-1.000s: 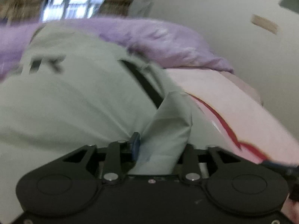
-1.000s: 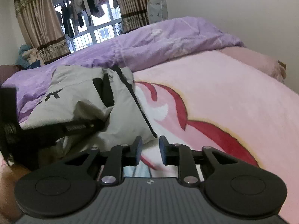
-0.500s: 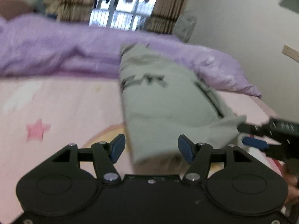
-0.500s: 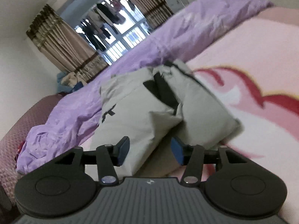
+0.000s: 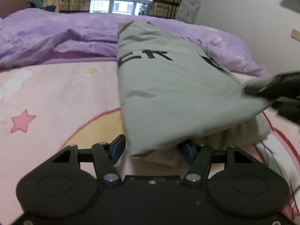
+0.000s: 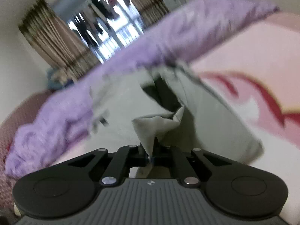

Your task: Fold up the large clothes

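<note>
A grey garment (image 5: 168, 86) with black lettering lies folded into a long strip on the pink blanket (image 5: 56, 97). Its near corner hangs low between the blue pads of my left gripper (image 5: 152, 150), which stands open, the pads apart from the cloth. In the right wrist view my right gripper (image 6: 151, 155) is shut on a bunched fold of the grey garment (image 6: 155, 125). The left wrist view shows that gripper's blurred black body (image 5: 271, 90) at the garment's right corner, which is lifted a little off the bed.
A rumpled purple duvet (image 5: 56, 37) lies across the far side of the bed, under the garment's far end. Beyond it are a window and brown curtains (image 5: 71, 0). A white wall (image 5: 243, 9) rises at the right.
My left gripper let go of the grey cloth, opened and swung round to the garment's near end. My right gripper opened wider, came in over the garment and shut on a fold.
</note>
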`<move>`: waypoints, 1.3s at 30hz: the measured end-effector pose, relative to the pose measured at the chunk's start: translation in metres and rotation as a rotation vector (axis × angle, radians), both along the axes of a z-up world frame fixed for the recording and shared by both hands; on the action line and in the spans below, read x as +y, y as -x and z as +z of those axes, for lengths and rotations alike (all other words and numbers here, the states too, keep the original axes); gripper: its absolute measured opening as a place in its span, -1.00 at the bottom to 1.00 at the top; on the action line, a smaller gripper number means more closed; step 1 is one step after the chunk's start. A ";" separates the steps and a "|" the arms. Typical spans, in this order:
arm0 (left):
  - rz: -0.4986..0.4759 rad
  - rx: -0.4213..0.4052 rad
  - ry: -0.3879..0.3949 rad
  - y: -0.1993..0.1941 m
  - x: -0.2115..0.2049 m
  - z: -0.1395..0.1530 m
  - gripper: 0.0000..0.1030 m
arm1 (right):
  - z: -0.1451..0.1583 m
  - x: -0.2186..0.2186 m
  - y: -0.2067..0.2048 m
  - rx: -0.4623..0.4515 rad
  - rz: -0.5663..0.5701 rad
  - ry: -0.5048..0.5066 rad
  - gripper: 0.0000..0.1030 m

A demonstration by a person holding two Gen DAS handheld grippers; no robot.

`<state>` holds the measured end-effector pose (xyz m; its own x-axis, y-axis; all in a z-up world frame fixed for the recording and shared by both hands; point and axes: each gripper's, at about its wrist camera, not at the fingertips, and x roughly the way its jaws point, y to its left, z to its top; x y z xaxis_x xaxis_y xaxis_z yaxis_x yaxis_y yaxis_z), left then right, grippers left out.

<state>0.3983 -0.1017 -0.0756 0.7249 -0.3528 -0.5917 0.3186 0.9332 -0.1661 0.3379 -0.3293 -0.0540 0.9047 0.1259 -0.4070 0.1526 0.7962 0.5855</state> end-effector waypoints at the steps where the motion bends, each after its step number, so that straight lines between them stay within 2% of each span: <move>1: 0.001 -0.003 0.006 0.000 0.000 0.003 0.23 | 0.011 -0.004 0.008 -0.049 -0.008 0.002 -0.95; 3: 0.000 0.004 0.032 -0.001 0.000 0.004 0.25 | 0.026 -0.014 0.024 -0.112 -0.036 0.045 -0.96; 5: -0.001 0.027 0.038 -0.005 -0.003 -0.001 0.26 | 0.021 -0.028 0.026 -0.101 -0.061 0.040 -0.97; 8: 0.005 0.050 0.060 -0.009 -0.004 -0.011 0.32 | -0.017 -0.048 0.020 -0.007 -0.116 0.008 -0.97; 10: -0.001 0.042 0.053 -0.010 -0.003 -0.015 0.35 | -0.050 -0.056 0.017 0.033 -0.111 -0.037 -0.97; 12: 0.004 0.047 0.057 -0.012 0.001 -0.018 0.44 | -0.070 -0.059 0.015 0.035 -0.111 -0.084 -0.97; 14: 0.000 0.032 0.048 -0.011 0.004 -0.021 0.45 | -0.075 -0.061 0.014 0.020 -0.114 -0.113 -0.97; 18: -0.009 -0.009 0.014 -0.007 0.005 -0.023 0.50 | -0.078 -0.059 0.011 0.009 -0.092 -0.096 -0.97; 21: 0.000 0.003 0.015 -0.009 0.004 -0.018 0.49 | -0.064 -0.061 0.019 -0.011 -0.091 -0.052 -0.96; 25: -0.008 0.007 -0.009 -0.005 -0.003 -0.014 0.49 | -0.040 -0.061 0.043 -0.095 -0.132 0.006 -0.96; 26: -0.009 0.000 -0.020 -0.004 -0.006 -0.014 0.49 | -0.039 -0.062 0.041 -0.088 -0.144 0.010 -0.97; 30: -0.013 0.010 -0.021 -0.006 -0.007 -0.021 0.52 | -0.067 -0.070 0.026 0.003 -0.145 -0.023 -0.97; 32: -0.032 -0.007 -0.034 -0.006 -0.005 -0.023 0.54 | -0.080 -0.072 0.027 -0.003 -0.143 -0.049 -0.97; 35: -0.037 0.004 -0.075 -0.002 -0.006 -0.018 0.52 | -0.076 -0.072 0.027 0.002 -0.132 -0.032 -0.96; 36: -0.037 0.014 -0.084 0.003 -0.005 -0.013 0.51 | -0.074 -0.072 0.027 0.008 -0.123 -0.020 -0.93; 39: -0.058 0.006 -0.074 0.021 0.004 0.001 0.39 | -0.067 -0.076 0.035 0.007 -0.120 -0.019 -0.62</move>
<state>0.3770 -0.0978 -0.0743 0.7010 -0.3495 -0.6217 0.3720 0.9229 -0.0994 0.3029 -0.4049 -0.1208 0.9109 0.0245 -0.4118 0.2504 0.7606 0.5990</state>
